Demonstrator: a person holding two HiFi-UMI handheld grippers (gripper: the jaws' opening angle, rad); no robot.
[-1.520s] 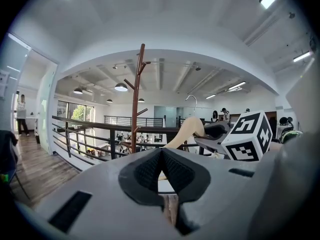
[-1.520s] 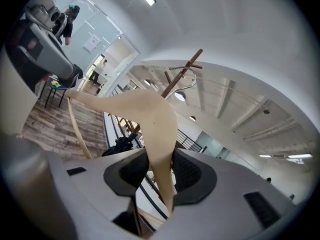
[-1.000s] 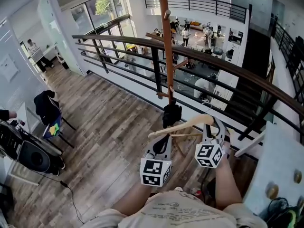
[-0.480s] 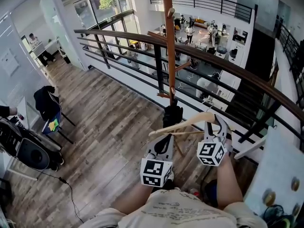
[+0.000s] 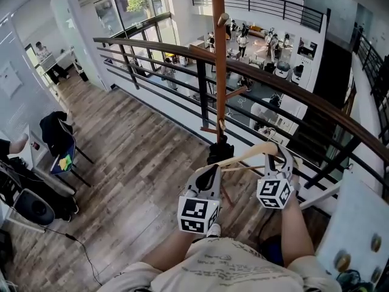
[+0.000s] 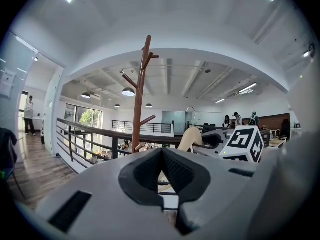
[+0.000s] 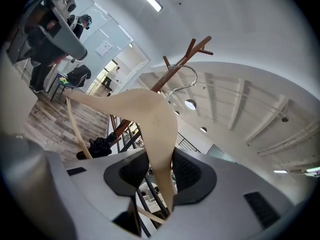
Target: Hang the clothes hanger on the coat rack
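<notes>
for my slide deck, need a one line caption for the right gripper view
Right hand-held gripper clamped on a pale wooden clothes hanger, brown wooden coat rack beyond

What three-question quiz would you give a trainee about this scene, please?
1. True or false: the wooden hanger already hangs on the coat rack.
2. What do the right gripper's jaws clamp? A. a railing bar B. the wooden hanger C. nothing
3. Fill in: the coat rack stands beside the balcony ____.
Key: 1 false; 2 B; 3 railing.
</notes>
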